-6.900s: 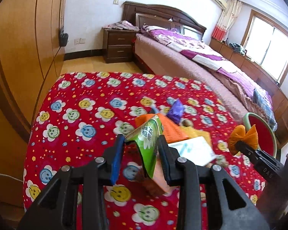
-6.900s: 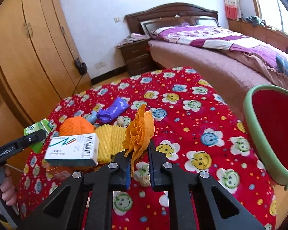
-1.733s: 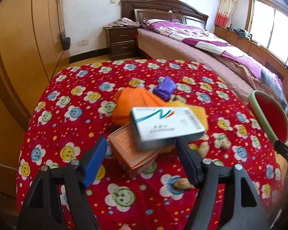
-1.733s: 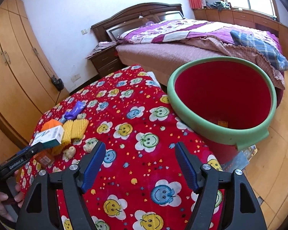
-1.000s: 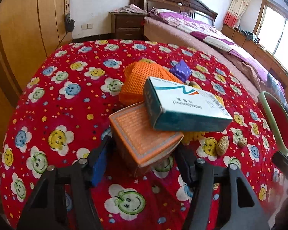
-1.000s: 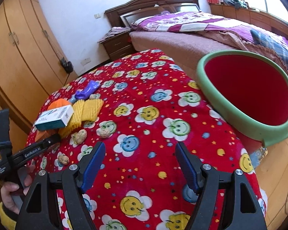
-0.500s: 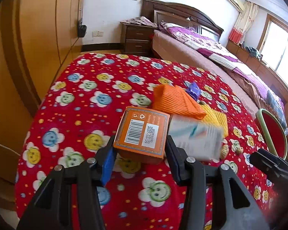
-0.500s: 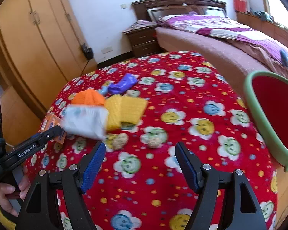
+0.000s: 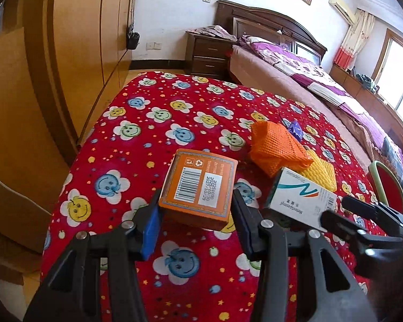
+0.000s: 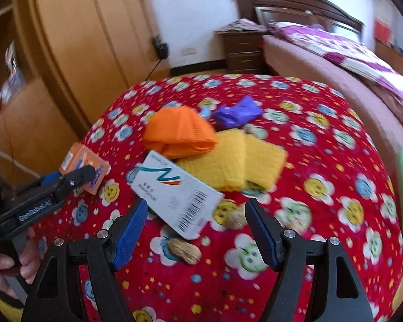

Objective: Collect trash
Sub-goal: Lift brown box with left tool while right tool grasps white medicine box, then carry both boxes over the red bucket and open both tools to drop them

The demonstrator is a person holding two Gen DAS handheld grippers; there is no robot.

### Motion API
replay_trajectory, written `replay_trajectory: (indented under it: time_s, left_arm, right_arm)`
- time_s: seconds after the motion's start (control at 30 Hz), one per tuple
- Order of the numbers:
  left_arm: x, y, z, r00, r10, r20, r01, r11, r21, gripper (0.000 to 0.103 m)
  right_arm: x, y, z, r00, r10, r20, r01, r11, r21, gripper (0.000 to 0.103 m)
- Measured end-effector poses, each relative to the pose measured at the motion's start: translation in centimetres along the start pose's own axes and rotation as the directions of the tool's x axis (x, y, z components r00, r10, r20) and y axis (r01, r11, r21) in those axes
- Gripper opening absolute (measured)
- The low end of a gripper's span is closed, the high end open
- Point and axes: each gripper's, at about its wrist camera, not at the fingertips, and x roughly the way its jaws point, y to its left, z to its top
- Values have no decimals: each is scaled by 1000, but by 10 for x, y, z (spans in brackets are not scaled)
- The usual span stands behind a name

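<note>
Red bin (image 9: 389, 185) at table's edge; its inside seemingly hidden.

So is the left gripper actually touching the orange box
Touching. In the left wrist view the left gripper has its blue pads pressed against both sides of the orange box, which sits lifted off the red cloth.

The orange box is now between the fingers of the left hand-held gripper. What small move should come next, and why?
Probably carry the orange box toward the red bin at the table's right edge. The left hand-held gripper is clamped on its sides and holds it off the red tablecloth, so only the transfer remains.
</note>
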Motion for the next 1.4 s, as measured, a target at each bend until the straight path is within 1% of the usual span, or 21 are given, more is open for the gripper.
replay_trajectory:
  time_s: [0.17, 0.27, 0.33, 0.37, 0.4, 0.43, 0.53, 0.63, 0.9, 1.1, 1.27, 1.4]
  left_arm:
    - [1, 5, -2, 1000, 7, -1, -7, 1000, -11, 49]
    - [2, 6, -2, 1000, 9, -2, -9, 1000, -14, 49]
    - [2, 7, -3, 1000, 9, -2, -9, 1000, -14, 49]
    - [2, 7, -3, 1000, 9, -2, -9, 1000, -13, 49]
    - [2, 7, -3, 1000, 9, -2, -9, 1000, -14, 49]
    - [2, 7, -3, 1000, 9, -2, -9, 1000, -13, 49]
    - [2, 7, -3, 1000, 8, -1, -8, 1000, -12, 49]
    - [2, 5, -4, 1000, 6, 0, -6, 1000, -8, 49]
    - [-4, -10, -4, 1000, -18, 7, 18, 1000, 19, 49]
    - [-9, -28, -6, 998, -57, 4, 57, 997, 46, 49]
    - [-12, -46, -7, 996, -92, -8, 92, 993, 73, 49]
    - [-15, -64, -9, 993, -115, -16, 116, 988, 103, 49]
  right_arm:
    - [20, 16, 4, 999, -26, -41, 22, 995, -99, 76]
    - [28, 20, 3, 998, -39, -44, 33, 992, -123, 76]
    - [32, 19, 1, 998, -34, -46, 29, 993, -113, 76]
    - [33, 18, 0, 998, -30, -47, 24, 994, -108, 75]
    - [33, 17, -1, 999, -26, -48, 21, 994, -106, 70]
    - [34, 17, -2, 998, -25, -49, 20, 994, -108, 68]
    - [31, 19, -6, 999, -34, -38, 29, 992, -121, 65]
    - [27, 19, -8, 999, -22, -29, 19, 994, -111, 62]
    - [-6, 7, -15, 999, 10, 39, -9, 1000, -22, 61]
    - [-36, -11, -21, 994, 4, 105, -11, 998, 66, 61]
    - [-61, -33, -32, 988, -58, 145, 36, 989, 145, 61]
    - [-76, -53, -42, 981, -113, 160, 78, 975, 208, 61]
